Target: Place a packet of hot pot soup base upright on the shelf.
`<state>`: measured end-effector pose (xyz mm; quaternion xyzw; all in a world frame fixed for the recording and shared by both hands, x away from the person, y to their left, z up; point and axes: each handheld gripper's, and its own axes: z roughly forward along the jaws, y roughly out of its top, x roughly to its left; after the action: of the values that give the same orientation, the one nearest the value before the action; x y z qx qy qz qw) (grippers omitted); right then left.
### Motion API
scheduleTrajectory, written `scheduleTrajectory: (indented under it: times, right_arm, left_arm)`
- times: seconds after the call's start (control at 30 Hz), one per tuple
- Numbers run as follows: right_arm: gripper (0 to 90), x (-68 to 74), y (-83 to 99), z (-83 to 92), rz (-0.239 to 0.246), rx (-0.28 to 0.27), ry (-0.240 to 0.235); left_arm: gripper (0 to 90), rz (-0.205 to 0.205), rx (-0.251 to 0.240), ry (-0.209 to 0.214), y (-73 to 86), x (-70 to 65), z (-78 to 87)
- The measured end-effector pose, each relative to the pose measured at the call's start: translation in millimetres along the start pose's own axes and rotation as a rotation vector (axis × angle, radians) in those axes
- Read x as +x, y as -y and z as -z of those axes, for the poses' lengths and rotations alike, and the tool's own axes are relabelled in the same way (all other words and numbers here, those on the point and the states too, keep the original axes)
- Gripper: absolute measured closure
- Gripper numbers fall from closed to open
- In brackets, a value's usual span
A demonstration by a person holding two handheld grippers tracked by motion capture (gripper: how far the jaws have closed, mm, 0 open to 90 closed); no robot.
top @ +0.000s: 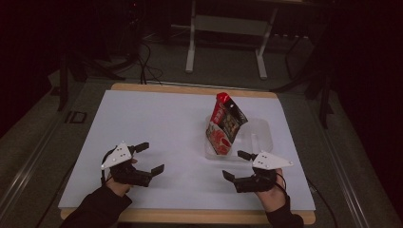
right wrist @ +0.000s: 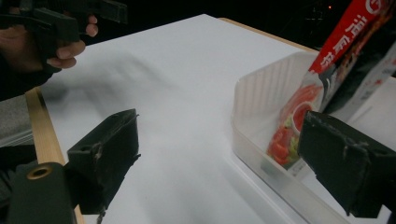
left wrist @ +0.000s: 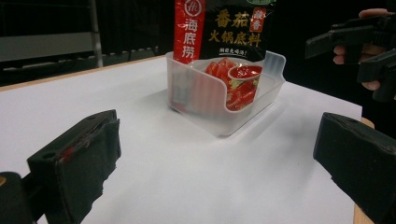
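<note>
Both my hand-held grippers, left (top: 146,157) and right (top: 236,165), gape empty near the tabletop's (top: 157,118) front edge; a sauce packet (top: 225,123) leans in the clear tub (top: 259,130) just beyond my right one.

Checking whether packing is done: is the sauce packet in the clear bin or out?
In. The sauce packet stands tilted with its bottom inside the clear bin, its top leaning out above the rim.
</note>
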<state>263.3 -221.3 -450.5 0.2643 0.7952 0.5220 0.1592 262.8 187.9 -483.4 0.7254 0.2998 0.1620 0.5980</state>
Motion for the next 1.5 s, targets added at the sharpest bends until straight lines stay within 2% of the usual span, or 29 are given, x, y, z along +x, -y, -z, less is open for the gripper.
scheduleTrajectory:
  times: [0.23,0.4,1.07,1.3,1.5]
  right_arm:
    - [12.6,-1.5,7.8,6.0,-0.006,0.013,0.012]
    - [12.6,-1.6,13.8,8.2,0.016,0.042,0.036]
    - [12.7,-8.2,30.5,26.3,-0.043,0.044,0.056]
    - [12.7,-11.3,34.2,33.1,-0.054,0.03,0.074]
    - [12.7,-12.6,35.0,36.5,-0.052,-0.005,0.06]
  left_arm:
    - [1.0,0.0,0.002,0.006,0.8,-0.3,-0.3]
    - [1.0,-0.003,0.008,0.009,1.8,-1.1,-1.2]
    - [1.0,-0.021,0.013,0.01,2.6,-2.4,-1.2]
    - [1.0,-0.019,0.012,0.01,2.5,-2.2,-0.3]
    - [1.0,-0.017,0.014,0.012,3.5,-1.6,-1.1]
